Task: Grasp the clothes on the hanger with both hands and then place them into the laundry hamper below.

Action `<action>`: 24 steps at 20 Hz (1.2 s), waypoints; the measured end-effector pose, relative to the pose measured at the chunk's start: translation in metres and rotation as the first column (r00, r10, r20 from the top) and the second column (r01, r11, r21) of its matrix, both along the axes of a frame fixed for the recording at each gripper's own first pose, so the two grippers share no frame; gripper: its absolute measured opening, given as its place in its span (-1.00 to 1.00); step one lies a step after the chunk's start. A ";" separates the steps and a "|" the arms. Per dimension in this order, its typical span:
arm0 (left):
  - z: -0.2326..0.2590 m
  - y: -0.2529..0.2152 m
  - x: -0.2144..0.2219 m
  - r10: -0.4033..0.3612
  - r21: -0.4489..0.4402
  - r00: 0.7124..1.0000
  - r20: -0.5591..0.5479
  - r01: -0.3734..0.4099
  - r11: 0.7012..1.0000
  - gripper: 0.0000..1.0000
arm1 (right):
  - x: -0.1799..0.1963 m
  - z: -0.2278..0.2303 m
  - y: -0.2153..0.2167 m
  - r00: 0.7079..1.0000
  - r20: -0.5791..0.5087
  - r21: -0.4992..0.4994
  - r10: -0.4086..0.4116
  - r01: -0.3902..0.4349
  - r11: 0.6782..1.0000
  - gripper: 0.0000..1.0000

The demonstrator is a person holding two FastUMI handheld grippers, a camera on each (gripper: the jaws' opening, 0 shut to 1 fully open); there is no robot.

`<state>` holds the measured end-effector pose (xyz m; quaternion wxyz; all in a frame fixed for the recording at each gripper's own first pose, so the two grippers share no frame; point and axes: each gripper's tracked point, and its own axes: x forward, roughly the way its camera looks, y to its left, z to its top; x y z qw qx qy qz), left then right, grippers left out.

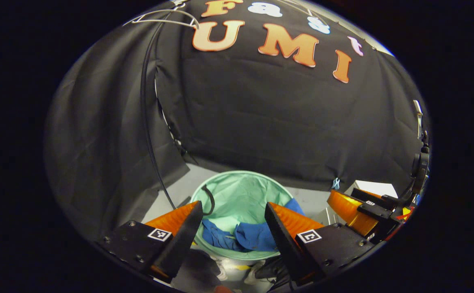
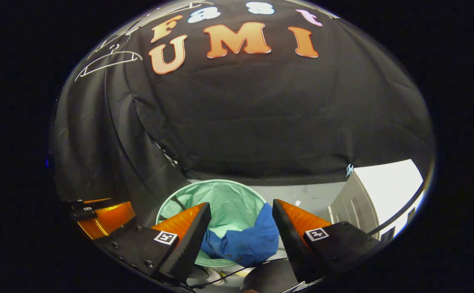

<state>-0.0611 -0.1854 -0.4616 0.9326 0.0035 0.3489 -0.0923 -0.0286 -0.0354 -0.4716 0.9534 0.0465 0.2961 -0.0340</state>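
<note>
Jaws of the left gripper (image 1: 232,228) stand spread wide with nothing between them, poised above the laundry hamper (image 1: 241,191), a round pale-green fabric tub that makes the handiest landmark here. The right gripper (image 2: 241,228) is likewise spread and holds nothing, hovering over the same hamper's rim just beside its partner, whose body shows at the edge of each view. The blue clothes (image 2: 245,242) lie crumpled inside the hamper against its near wall, one fold draped up at the rim, apart from both grippers; that lie, with both grippers open, suggests the garment has been let go and the task is about finished. High above the hamper, against the booth's black cloth, a bare white hanger (image 2: 108,63) hangs from a thin stand pole (image 1: 145,122) that comes down beside the hamper.
</note>
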 end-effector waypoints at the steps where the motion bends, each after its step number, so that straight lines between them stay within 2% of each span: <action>1: 0.015 -0.002 0.003 0.003 -0.010 1.000 0.029 -0.002 1.000 0.94 | -0.004 0.020 -0.007 1.000 0.030 -0.008 -0.004 0.005 1.000 0.98; 4: 0.049 -0.005 0.006 0.003 -0.031 0.994 0.113 0.000 1.000 0.94 | -0.012 0.074 -0.023 0.993 0.115 -0.034 -0.025 0.029 0.999 0.97; 8: 0.100 0.005 0.004 -0.023 -0.013 0.977 0.212 0.026 1.000 0.94 | -0.025 0.129 -0.047 0.973 0.226 -0.067 -0.052 0.069 0.995 0.96; 11: 0.140 0.019 0.007 -0.012 0.002 0.953 0.304 0.012 1.000 0.96 | -0.037 0.160 -0.062 0.960 0.273 -0.102 -0.059 0.090 0.991 0.96; 14: 0.187 0.034 0.012 0.021 -0.026 0.923 0.384 -0.012 1.000 0.92 | -0.042 0.193 -0.077 0.939 0.337 -0.116 -0.067 0.113 0.987 0.96; 15: 0.202 0.040 0.015 0.027 -0.027 0.912 0.410 -0.018 0.999 0.96 | -0.045 0.202 -0.082 0.933 0.353 -0.116 -0.072 0.120 0.986 0.96; 16: 0.214 0.047 0.018 0.033 -0.022 0.897 0.440 -0.026 0.999 0.87 | -0.046 0.212 -0.087 0.927 0.368 -0.115 -0.073 0.123 0.986 0.96; 17: 0.226 0.054 0.023 0.036 -0.009 0.883 0.467 -0.036 0.999 0.87 | -0.047 0.225 -0.092 0.920 0.385 -0.115 -0.077 0.131 0.985 1.00; 19: 0.247 0.064 0.030 0.039 0.005 0.860 0.508 -0.048 0.999 0.86 | -0.046 0.246 -0.106 0.902 0.421 -0.113 -0.094 0.155 0.981 0.86; 20: 0.256 0.063 0.032 0.039 -0.005 0.858 0.512 -0.043 0.999 0.86 | -0.046 0.256 -0.113 0.893 0.442 -0.122 -0.091 0.161 0.979 0.95; 21: 0.262 0.062 0.034 0.036 -0.020 0.861 0.508 -0.030 0.999 0.87 | -0.046 0.266 -0.118 0.889 0.450 -0.145 -0.084 0.165 0.976 0.78; 22: 0.271 0.066 0.039 0.044 -0.035 0.857 0.513 -0.030 0.999 0.87 | -0.047 0.273 -0.123 0.888 0.454 -0.172 -0.076 0.171 0.970 0.77; 23: 0.282 0.070 0.044 0.054 -0.045 0.849 0.525 -0.036 0.998 0.87 | -0.045 0.280 -0.125 0.888 0.456 -0.193 -0.062 0.166 0.967 0.95; 24: 0.291 0.076 0.049 0.065 -0.050 0.840 0.539 -0.045 0.998 0.87 | -0.044 0.288 -0.123 0.888 0.456 -0.204 -0.047 0.156 0.967 0.77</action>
